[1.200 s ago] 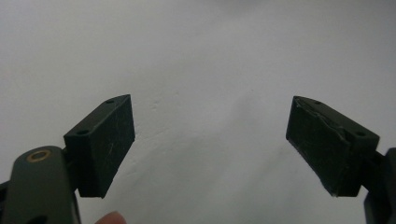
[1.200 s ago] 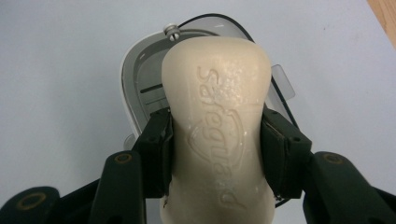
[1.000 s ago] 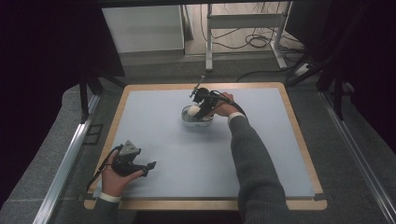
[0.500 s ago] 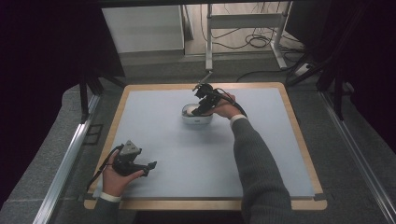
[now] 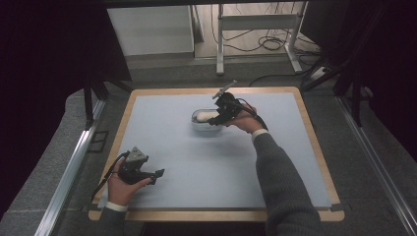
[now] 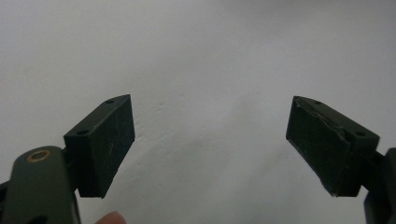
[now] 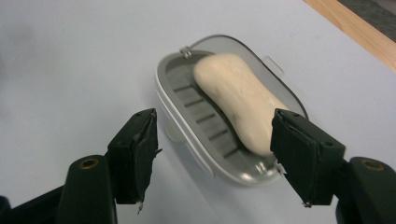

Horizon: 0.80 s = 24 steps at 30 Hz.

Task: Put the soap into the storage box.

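Observation:
A cream bar of soap (image 7: 238,98) lies lengthwise in a grey oval soap dish (image 7: 187,98) with a ribbed floor, on the pale blue mat. In the high view the dish (image 5: 199,123) sits at the mat's far middle, with my right gripper (image 5: 221,115) at its right end. That gripper (image 7: 215,154) is open, its jaws set either side of the dish's near end, holding nothing. My left gripper (image 5: 155,174) rests near the mat's front left, open (image 6: 210,144), with bare mat between its jaws.
The blue mat (image 5: 206,167) lies on a wooden-edged board (image 5: 314,142). Dark floor, metal rails (image 5: 64,177) and a desk frame with cables (image 5: 265,44) surround the table at the back.
My right gripper has shifted slightly right and back along the dish's far end. The left gripper has stayed put.

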{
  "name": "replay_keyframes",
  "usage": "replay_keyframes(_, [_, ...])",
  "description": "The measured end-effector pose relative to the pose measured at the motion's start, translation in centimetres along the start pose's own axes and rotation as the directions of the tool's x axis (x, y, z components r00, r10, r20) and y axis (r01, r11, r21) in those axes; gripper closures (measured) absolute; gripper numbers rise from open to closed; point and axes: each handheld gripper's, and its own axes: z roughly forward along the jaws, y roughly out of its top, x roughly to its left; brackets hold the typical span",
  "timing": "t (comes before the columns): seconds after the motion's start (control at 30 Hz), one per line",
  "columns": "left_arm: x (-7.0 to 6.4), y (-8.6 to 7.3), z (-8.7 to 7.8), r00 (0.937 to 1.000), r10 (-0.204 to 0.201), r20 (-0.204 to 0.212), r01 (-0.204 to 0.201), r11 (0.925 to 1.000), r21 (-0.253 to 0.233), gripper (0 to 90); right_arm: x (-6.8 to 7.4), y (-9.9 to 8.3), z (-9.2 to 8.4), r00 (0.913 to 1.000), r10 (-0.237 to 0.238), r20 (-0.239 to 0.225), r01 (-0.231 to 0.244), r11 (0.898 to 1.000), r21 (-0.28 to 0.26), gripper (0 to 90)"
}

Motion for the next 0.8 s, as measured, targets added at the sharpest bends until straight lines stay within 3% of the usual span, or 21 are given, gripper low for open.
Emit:
replay_keyframes(0.4, [-0.1, -0.1, -0.3, 1.0, -0.002, 0.001, 0.002, 0.9998, -0.018, 16.0, 0.4, -5.0, -3.6, 0.9966, 0.072, 0.04, -0.069, 0.995, -0.079, 30.7])
replay_keyframes(0.57, [-0.2, -0.1, -0.5, 1.0, 0.003, -0.001, -0.003, 0.9998, -0.022, 15.9, 1.1, -8.0, -5.2, 0.9894, 0.121, 0.08, -0.112, 0.988, -0.108, 29.2])
replay_keyframes(0.8, [-0.3, -0.1, -0.3, 1.0, 0.003, -0.005, -0.003, 0.9999, -0.014, 15.9, 2.5, -12.1, -6.5, 0.98, 0.149, 0.132, -0.128, 0.98, -0.155, 26.7])
